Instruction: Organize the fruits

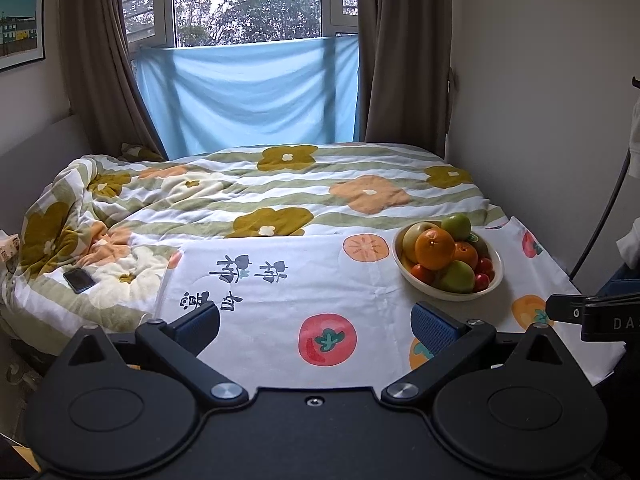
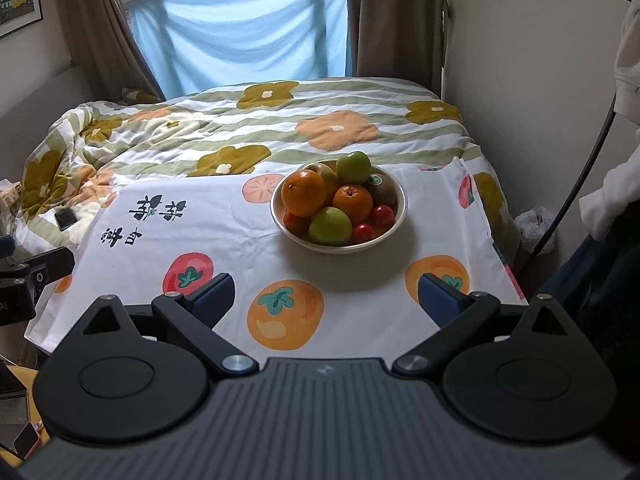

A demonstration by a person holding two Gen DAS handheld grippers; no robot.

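A cream bowl (image 2: 400, 208) (image 1: 498, 276) heaped with fruit stands on a white cloth (image 2: 240, 236) (image 1: 360, 292) printed with persimmons and tomatoes. In it lie a large orange (image 2: 303, 192) (image 1: 435, 248), a smaller orange (image 2: 352, 202), green apples (image 2: 330, 225) (image 2: 353, 167), a kiwi (image 2: 383, 187) and small red tomatoes (image 2: 383, 216). My right gripper (image 2: 326, 300) is open and empty, short of the bowl. My left gripper (image 1: 316, 326) is open and empty, left of and nearer than the bowl. The right gripper's finger shows at the left wrist view's right edge.
The cloth covers a table pushed against a bed with a flowered quilt (image 1: 240, 192). A dark phone (image 1: 79, 280) lies on the quilt at left. Brown curtains and a blue sheet (image 1: 248, 92) hang at the window behind. A wall (image 2: 520, 60) runs along the right side.
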